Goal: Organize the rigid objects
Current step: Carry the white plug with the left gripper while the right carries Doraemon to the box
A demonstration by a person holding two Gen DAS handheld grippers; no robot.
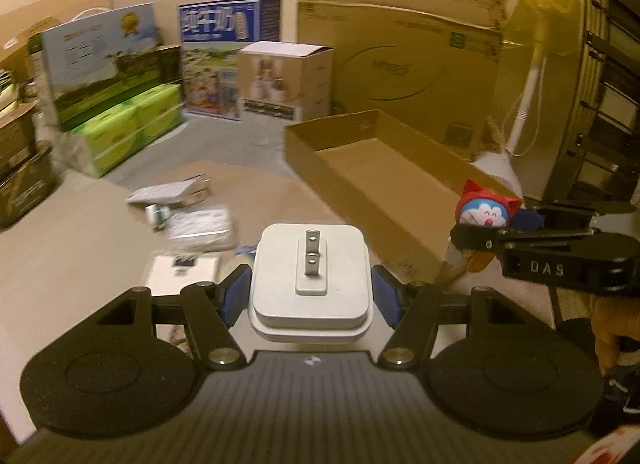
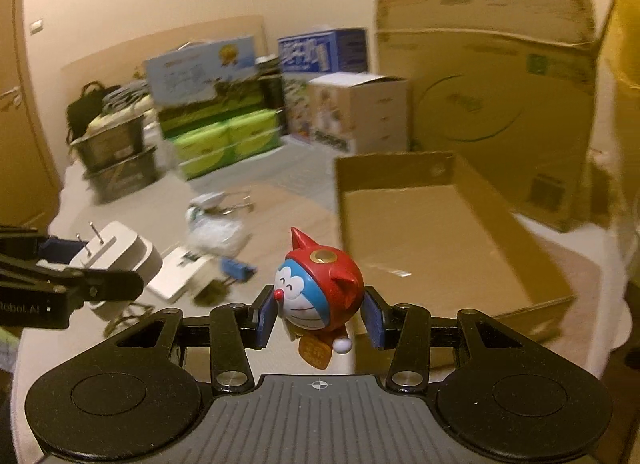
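My left gripper [image 1: 311, 292] is shut on a white power adapter [image 1: 311, 284] with its two metal prongs pointing up, held above the table. My right gripper [image 2: 320, 314] is shut on a Doraemon figure [image 2: 318, 292] with a red cat-eared hood. The figure also shows at the right of the left wrist view [image 1: 486, 210], in the other gripper. The adapter shows at the left of the right wrist view [image 2: 120, 252]. An open shallow cardboard tray [image 1: 384, 180] [image 2: 440, 240] lies ahead, to the right of the left gripper.
On the table lie a white card box [image 1: 182, 274], a plastic-wrapped packet [image 1: 200, 226], a small grey box [image 1: 168, 194] and a blue binder clip [image 2: 236, 268]. Big cardboard cartons [image 1: 400, 44], green boxes [image 1: 128, 124] and a fan stand [image 1: 524, 104] stand behind.
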